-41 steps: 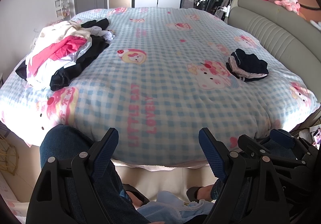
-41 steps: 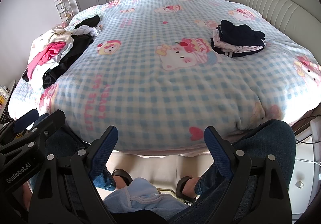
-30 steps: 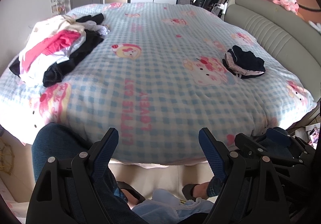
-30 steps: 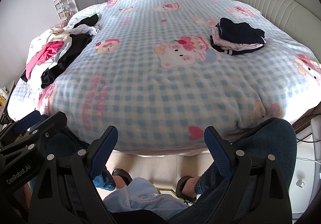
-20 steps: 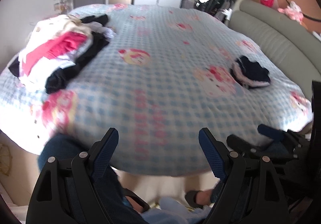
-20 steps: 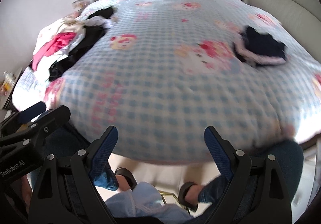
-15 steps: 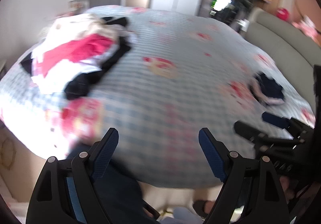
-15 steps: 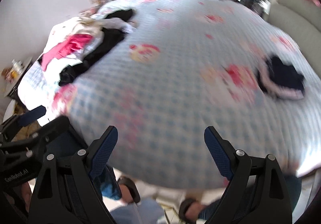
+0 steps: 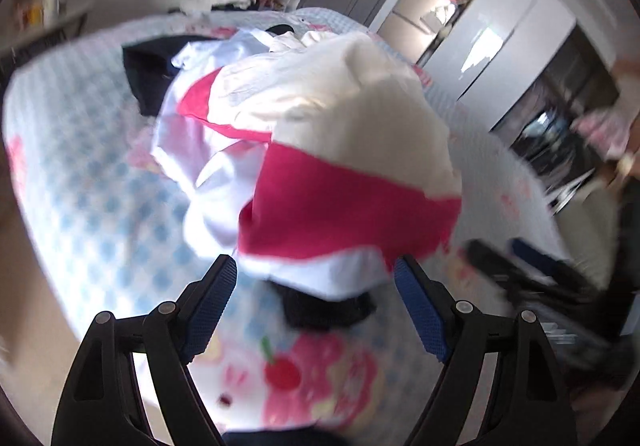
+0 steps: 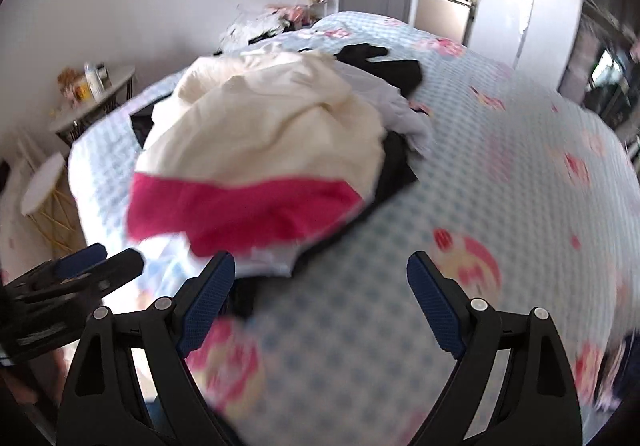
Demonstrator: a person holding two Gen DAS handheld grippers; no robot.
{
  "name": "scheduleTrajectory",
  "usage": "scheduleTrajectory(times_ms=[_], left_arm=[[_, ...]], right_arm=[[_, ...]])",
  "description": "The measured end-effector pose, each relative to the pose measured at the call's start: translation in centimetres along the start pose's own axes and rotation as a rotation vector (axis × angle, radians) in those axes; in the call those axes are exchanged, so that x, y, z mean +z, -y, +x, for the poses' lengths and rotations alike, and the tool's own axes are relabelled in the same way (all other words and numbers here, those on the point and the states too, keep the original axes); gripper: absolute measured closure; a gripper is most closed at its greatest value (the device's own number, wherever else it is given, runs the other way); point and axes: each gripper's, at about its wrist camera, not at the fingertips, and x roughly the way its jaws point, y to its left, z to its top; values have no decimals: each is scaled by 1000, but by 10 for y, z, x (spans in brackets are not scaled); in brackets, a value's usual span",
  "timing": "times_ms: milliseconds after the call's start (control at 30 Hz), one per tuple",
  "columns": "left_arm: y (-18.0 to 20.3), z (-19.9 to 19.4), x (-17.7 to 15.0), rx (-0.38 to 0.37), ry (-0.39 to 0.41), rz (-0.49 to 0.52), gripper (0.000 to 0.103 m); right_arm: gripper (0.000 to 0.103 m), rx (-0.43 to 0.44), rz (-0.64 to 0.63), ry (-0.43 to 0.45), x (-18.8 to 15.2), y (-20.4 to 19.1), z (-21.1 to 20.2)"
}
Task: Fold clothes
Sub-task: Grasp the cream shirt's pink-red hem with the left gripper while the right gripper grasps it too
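Checked bedspread [image 9: 100, 206] now fills both views — the unfolded heap [image 9: 320, 134], cream and pink on top, looms close where it lay far left; left gripper [image 9: 316, 286] and right gripper [image 10: 320, 278] arrive with jaws wide, empty, for a first pick.

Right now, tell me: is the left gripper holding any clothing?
No. In the left wrist view the left gripper stands open with nothing between its fingers, short of the clothes pile.

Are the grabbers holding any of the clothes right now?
No, nothing is held. The left gripper and right gripper both have open jaws, in front of the pile of clothes on the bed.
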Motion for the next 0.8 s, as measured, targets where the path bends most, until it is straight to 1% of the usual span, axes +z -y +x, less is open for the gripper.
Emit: scheduleTrajectory(times_ms=[33,133,167,200,233,267,300,333,367,400,433,500,567,633,667,733,800], left_arm=[[-4,8,6,-20,5,-18,20],[-12,34,20,-54,-25,-43,20],[-12,40,22,-71,-36,-51,21],[-13,47,24,-89,-45,-60,32],[-12,52,27,-108,-46,-69,37],[-10,55,29,-123,-43,-70,47],[-2,53,30,-121,-29,-45,59],[6,50,31,-117,-15,-18,63],[17,47,30,-105,-2,19,72],[29,44,30,-92,10,55,76],[40,41,29,-80,23,91,78],[61,35,29,-77,36,152,84],[81,30,28,-87,41,205,87],[104,22,24,-101,47,273,88],[117,16,20,-116,50,309,91],[142,-1,10,-195,56,362,91],[173,-8,-1,-197,66,436,91]], right_arm=[[14,3,-13,-3,6,-4,13],[13,24,-24,-29,14,-9,48],[12,38,-17,-35,16,-9,57],[12,53,-9,-32,17,-8,63],[12,73,-2,-28,18,-7,68],[24,103,3,-24,18,-5,70],[33,129,6,-19,18,-4,71],[43,149,8,-11,18,-4,69],[50,169,11,-3,19,-3,67],[55,180,10,7,19,-2,64],[62,172,2,22,19,-1,58],[68,153,-7,52,18,3,47],[79,131,8,89,16,13,31],[83,106,20,126,13,21,14],[85,84,15,142,11,24,7],[87,38,16,163,6,33,-9],[88,12,37,179,0,44,-25]])
